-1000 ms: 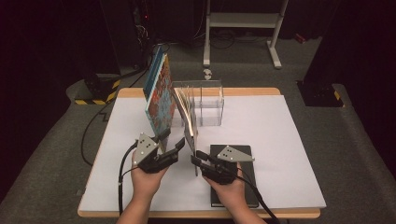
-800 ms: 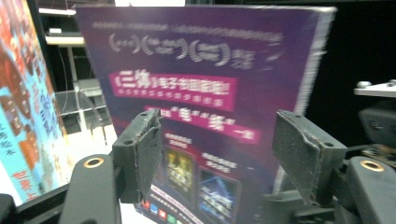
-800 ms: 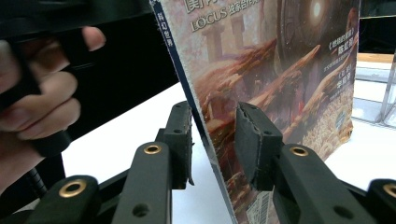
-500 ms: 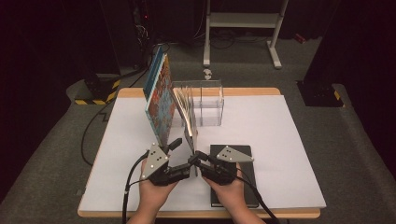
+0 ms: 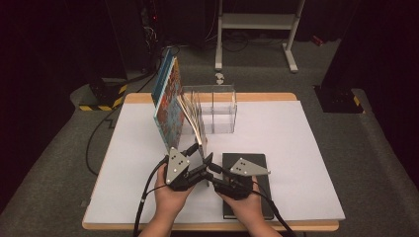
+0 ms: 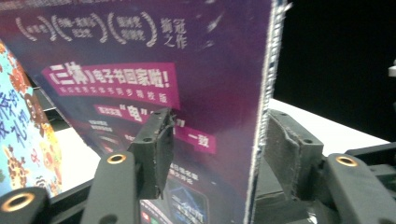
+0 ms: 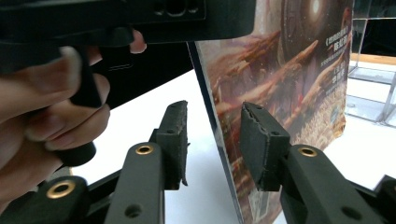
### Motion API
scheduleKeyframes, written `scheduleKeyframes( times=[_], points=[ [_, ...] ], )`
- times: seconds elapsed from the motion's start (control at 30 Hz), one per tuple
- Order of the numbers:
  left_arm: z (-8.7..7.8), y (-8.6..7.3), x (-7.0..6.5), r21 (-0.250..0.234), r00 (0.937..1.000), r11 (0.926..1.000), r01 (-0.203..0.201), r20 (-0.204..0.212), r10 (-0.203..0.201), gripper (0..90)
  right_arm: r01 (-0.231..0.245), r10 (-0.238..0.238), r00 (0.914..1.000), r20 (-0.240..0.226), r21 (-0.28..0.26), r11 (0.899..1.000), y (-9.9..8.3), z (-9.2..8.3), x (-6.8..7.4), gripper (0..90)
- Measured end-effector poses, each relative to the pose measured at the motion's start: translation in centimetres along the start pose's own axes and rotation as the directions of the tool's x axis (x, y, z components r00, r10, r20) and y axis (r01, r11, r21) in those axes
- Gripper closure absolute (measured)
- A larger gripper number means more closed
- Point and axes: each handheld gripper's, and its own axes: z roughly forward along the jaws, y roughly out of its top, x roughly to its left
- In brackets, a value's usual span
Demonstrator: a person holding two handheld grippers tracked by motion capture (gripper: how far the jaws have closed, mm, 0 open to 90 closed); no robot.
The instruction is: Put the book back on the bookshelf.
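The desk (image 5: 296, 143), covered by a white sheet, carries a clear acrylic book rack (image 5: 217, 108) near its back edge. A colourful picture book (image 5: 165, 106) leans at the rack's left end.

Nearer the front edge, a purple-backed paperback (image 6: 154, 74) stands upright on its lower edge, apparently steadied from both sides so it can go to the rack.

A black notebook (image 5: 257, 163) lies flat at the front edge, under the right hand.

The left gripper (image 5: 197, 160) straddles the paperback's page edge; its jaws have just been closing but stand half-wide, with the pads (image 6: 156, 149) not clearly pressing.

The right gripper (image 7: 212, 140) has been opening slightly; its jaws flank the paperback's spine edge with a gap showing on one side.

Open white desk lies to the right and along the front left.
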Motion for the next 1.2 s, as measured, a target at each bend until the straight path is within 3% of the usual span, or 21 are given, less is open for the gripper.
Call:
scheduleKeyframes(
  times=[0.1,0.27,0.33,0.37,0.43,0.47,0.5,0.67,0.77,0.9,1.0,1.2],
  points=[
    [0.2,0.0,0.1,-0.001,0.9999,1.0000,0.003,-0.015,-0.003,45.6,-0.004,0.004,1.0000,-0.003,0.003,1.000,-0.1,-0.7,-0.2,59.0],
    [0.1,0.0,0.2,-0.008,0.9994,1.0000,-0.002,-0.035,0.001,49.4,0.010,-0.011,0.9996,0.028,0.008,1.000,-0.7,-3.5,-0.9,57.3],
    [0.1,0.1,0.2,-0.009,0.9992,0.9999,-0.010,-0.040,0.009,50.5,0.019,-0.019,0.9979,0.061,0.009,1.000,-0.9,-4.9,-1.7,57.0],
    [0.0,0.1,0.2,-0.007,0.9988,0.9998,-0.019,-0.045,0.018,51.6,0.025,-0.026,0.9943,0.104,0.007,1.000,-1.3,-6.3,-2.8,56.9],
    [0.0,0.1,0.2,-0.005,0.9987,0.9998,-0.021,-0.047,0.021,52.2,0.021,-0.021,0.9922,0.123,0.002,1.000,-1.5,-6.9,-3.4,56.9],
    [0.0,0.1,0.1,-0.008,0.9986,0.9998,-0.021,-0.049,0.020,53.0,0.011,-0.010,0.9899,0.141,-0.007,1.000,-1.7,-7.4,-4.0,56.9],
    [-0.1,0.1,0.0,-0.006,0.9980,0.9994,-0.035,-0.054,0.034,55.3,-0.030,0.034,0.9871,0.156,-0.033,0.999,-2.1,-8.3,-5.1,56.9],
    [-0.3,0.3,-0.2,-0.003,0.9958,0.9982,-0.061,-0.069,0.060,62.5,-0.054,0.061,0.9816,0.181,-0.045,0.998,-2.3,-9.2,-6.3,56.9],
    [-0.6,0.4,-0.1,0.006,0.9938,0.9971,-0.075,-0.082,0.076,71.9,-0.052,0.060,0.9792,0.194,-0.045,0.998,-2.4,-9.5,-6.7,57.1],
    [-1.1,0.7,0.7,0.002,0.9961,0.9989,-0.046,-0.075,0.046,82.8,-0.047,0.054,0.9758,0.212,-0.040,0.998,-2.6,-9.7,-7.3,57.6],
    [-1.2,0.8,1.1,-0.001,0.9963,0.9991,-0.042,-0.076,0.041,83.4,-0.062,0.070,0.9728,0.221,-0.043,0.997,-2.7,-9.8,-7.7,57.8],
    [-1.3,1.1,1.7,0.009,0.9985,0.9991,-0.042,-0.036,0.043,83.5,-0.097,0.105,0.9683,0.227,-0.043,0.994,-3.1,-9.9,-8.6,58.5]
  ],
)
